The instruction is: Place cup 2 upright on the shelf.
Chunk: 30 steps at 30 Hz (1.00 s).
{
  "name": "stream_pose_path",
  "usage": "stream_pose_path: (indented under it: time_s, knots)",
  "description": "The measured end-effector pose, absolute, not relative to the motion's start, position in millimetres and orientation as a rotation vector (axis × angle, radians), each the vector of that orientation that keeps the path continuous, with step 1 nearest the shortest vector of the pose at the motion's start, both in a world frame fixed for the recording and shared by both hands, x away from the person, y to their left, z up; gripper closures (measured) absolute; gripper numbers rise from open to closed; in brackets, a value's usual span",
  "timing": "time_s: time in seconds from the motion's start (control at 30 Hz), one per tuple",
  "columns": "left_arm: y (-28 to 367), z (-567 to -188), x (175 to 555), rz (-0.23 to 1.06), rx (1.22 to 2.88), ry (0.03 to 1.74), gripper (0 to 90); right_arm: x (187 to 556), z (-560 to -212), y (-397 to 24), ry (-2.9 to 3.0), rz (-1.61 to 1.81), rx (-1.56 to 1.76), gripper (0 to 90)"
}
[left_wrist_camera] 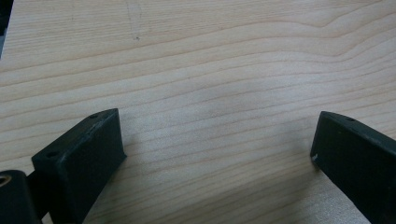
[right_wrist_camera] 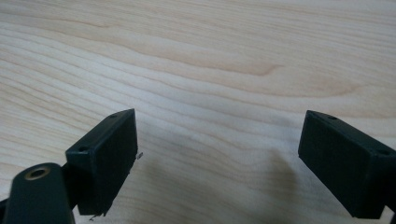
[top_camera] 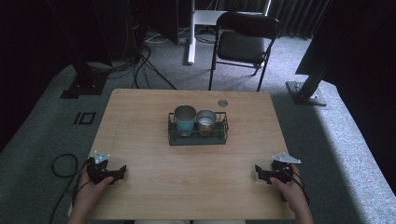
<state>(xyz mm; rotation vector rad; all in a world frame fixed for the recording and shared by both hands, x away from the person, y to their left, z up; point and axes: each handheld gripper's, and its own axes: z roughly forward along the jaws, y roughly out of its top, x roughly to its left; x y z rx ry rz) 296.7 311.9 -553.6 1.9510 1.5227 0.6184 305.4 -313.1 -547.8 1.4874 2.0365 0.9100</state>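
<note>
At the near edge of the table [top_camera: 140,140], the left gripper [top_camera: 122,170] and right gripper [top_camera: 258,170] rest with jaws spread wide, holding nothing. Farther off, mid-table, a wire basket [top_camera: 173,138] holds a teal cup [top_camera: 185,119] and a steel cup [top_camera: 206,121], side by side.

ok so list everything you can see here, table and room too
table: 1, light wood, centre
wire basket: 1, dark, table middle
tumbler: 1, teal with metal rim, left in basket
metal cup: 1, silver, right in basket
round disc: 1, grey, table's far edge
folding chair: 1, black, beyond table
cables: several, black, floor far left
left gripper: 1, black, near left, jaws apart
right gripper: 1, black, near right, jaws apart
hands: 2, holding grippers
</note>
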Motion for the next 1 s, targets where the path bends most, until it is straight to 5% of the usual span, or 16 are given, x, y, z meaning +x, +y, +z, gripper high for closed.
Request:
stream_pose_path:
  time_s: [1.0]
  knots:
    - [311.9, -553.6, 296.7, 0.619, 1.951, 1.523, 3.1, 297.6, -556.2, -316.1, 2.057, 0.887, 1.484, 11.2]
